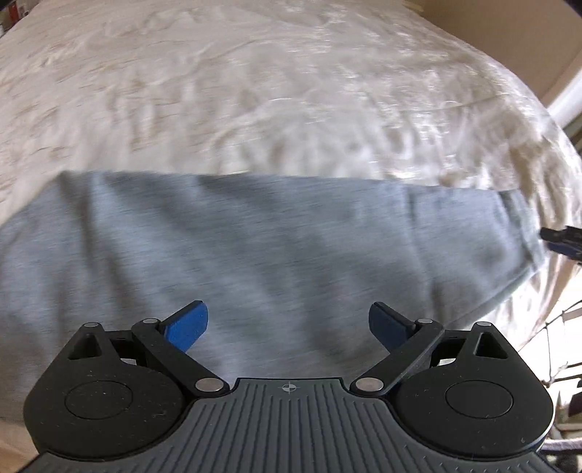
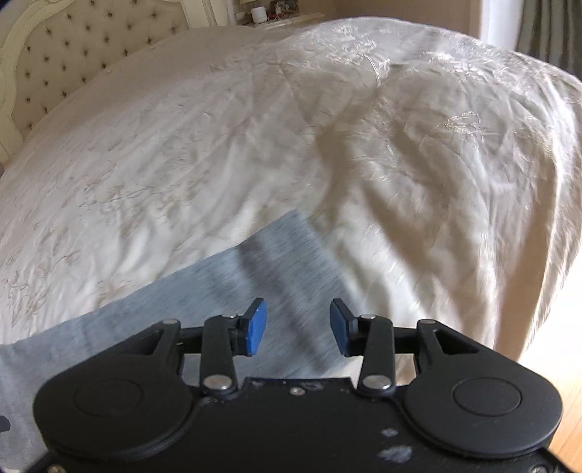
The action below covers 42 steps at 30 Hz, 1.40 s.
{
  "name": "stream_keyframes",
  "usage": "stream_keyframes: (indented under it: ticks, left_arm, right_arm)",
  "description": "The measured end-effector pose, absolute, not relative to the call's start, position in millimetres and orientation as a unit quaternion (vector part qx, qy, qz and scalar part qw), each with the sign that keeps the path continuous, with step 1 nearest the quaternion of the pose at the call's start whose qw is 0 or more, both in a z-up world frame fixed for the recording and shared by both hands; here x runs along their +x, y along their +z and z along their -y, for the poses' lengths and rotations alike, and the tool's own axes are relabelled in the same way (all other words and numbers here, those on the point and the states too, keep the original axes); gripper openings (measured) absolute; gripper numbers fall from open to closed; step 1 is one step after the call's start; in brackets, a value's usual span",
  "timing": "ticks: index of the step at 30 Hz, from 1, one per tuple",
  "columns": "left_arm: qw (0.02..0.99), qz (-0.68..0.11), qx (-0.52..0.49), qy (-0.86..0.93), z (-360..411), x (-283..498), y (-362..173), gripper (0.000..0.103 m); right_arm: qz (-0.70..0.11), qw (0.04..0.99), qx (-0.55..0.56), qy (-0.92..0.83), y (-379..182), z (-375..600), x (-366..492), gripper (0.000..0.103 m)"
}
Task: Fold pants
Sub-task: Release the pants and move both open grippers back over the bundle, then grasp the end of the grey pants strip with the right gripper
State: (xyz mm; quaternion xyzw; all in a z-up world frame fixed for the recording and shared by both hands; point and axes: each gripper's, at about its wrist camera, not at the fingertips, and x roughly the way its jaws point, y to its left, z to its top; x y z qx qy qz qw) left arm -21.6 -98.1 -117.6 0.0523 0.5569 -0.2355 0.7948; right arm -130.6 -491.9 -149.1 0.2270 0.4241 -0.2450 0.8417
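Observation:
Grey pants [image 1: 254, 247] lie flat on a cream bedspread, stretching across the left wrist view; their end [image 2: 283, 262] runs diagonally under the right wrist view. My left gripper [image 1: 289, 327] hovers above the cloth, its blue pads wide apart with nothing between them. My right gripper [image 2: 298, 325] is open too, over the pants' end, with only the cloth below it. A dark blue-tipped part of the right gripper [image 1: 562, 240] shows at the right edge of the left wrist view, beside the pants' hem. Both pictures are motion-blurred.
The embroidered bedspread [image 2: 254, 145] has a raised fold [image 2: 363, 120] to the right. A tufted headboard [image 2: 62, 47] stands at the far left, a nightstand [image 2: 287, 18] behind the bed. The bed's edge drops to a wooden floor [image 2: 567, 400] at the right.

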Motion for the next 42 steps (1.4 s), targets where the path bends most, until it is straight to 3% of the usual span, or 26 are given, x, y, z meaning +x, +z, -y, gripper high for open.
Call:
stream_keyframes:
  ticks: [13,21,23,24,25,32,36,42]
  left_arm:
    - [0.776,-0.59,0.065,-0.214,133,-39,-131,0.097]
    - [0.773,-0.605,0.06,-0.183,127,-41,-136,0.097]
    - [0.773,-0.605,0.062,-0.182,129,-40,-137,0.097]
    - [0.772,-0.606,0.063,-0.182,130,-40,-137,0.097]
    - [0.772,-0.606,0.063,-0.182,132,-38,-138,0.097]
    - [0.776,-0.594,0.071,-0.199,152,-29,-139,0.097]
    - [0.779,-0.586,0.084,-0.204,161,-19,-145,0.097]
    - [0.789,-0.587,0.084,-0.161,154,3,-169,0.097]
  right_arm:
    - [-0.474,0.826,0.279,-0.122,-214,566,-108,0.053]
    - [-0.469,0.794,0.38,-0.074,-232,600,-113,0.054]
    - [-0.468,0.783,0.403,-0.071,-235,606,-114,0.049]
    - [-0.47,0.782,0.404,-0.068,-234,606,-113,0.035]
    - [-0.47,0.787,0.396,-0.057,-231,603,-112,0.011]
    - [-0.446,0.862,0.23,-0.063,-162,565,-117,0.007]
    - [-0.518,0.831,0.187,-0.078,-198,559,-114,0.008]
    - [-0.523,0.826,0.187,-0.091,-203,557,-108,0.008]
